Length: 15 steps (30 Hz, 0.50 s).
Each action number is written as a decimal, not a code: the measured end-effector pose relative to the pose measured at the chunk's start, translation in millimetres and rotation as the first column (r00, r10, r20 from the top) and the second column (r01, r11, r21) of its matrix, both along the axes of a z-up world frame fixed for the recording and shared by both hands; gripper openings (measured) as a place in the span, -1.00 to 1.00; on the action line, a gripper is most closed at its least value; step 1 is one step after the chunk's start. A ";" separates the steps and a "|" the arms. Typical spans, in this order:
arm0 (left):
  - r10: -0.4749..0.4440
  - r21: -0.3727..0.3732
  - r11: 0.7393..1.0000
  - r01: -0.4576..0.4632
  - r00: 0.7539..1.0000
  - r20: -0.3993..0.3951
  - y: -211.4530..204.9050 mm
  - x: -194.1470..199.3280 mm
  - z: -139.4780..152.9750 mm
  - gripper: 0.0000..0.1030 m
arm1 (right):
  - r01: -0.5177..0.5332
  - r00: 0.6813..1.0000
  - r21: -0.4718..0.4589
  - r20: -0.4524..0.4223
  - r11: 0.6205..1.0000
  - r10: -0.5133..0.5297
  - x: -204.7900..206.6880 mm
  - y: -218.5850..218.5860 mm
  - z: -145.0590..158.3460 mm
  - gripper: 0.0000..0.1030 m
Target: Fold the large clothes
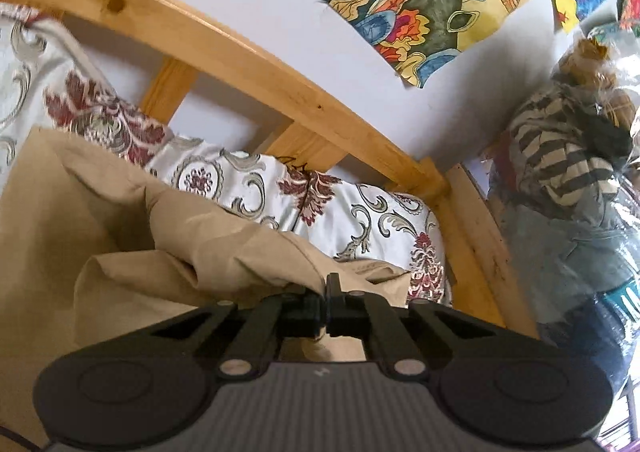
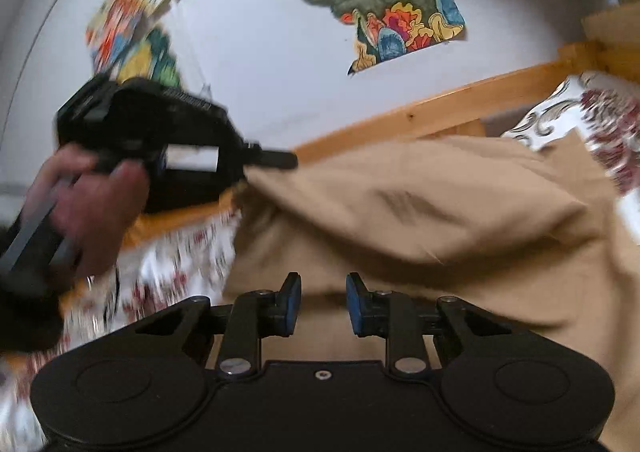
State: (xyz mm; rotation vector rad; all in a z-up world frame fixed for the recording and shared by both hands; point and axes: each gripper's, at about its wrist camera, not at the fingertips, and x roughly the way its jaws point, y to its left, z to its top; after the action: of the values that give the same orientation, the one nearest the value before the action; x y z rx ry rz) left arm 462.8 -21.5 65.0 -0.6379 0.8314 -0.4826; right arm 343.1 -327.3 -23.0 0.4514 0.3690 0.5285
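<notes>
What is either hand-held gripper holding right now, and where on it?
Left hand-held gripper pinches the tan garment at a lifted edge; right hand-held gripper holds nothing.

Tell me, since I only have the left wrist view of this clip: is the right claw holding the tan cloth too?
Observer: No. The right claw is open, with a clear gap between its blue pads, and nothing sits between them.
Operator: Where is it relative to the cloth?
Observer: It hangs just in front of the tan cloth, which fills the space beyond its tips.
Operator: Can you see my left claw from there?
Observer: Yes. The left claw is shut on a corner of the cloth and holds it up above the patterned bedspread; the hand gripping it is blurred.
</notes>
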 end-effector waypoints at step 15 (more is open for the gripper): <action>-0.301 0.055 0.954 0.296 0.927 0.225 39.9 -70.3 -42.2 -0.69 | 0.085 0.986 0.275 -0.161 0.958 -0.041 107.8 1.5 -40.3 -0.59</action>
State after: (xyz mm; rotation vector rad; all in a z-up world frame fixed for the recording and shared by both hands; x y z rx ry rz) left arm 392.5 18.4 22.8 -0.4259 0.7121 -0.8095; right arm 450.9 -325.9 -63.3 0.7802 0.4284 0.4870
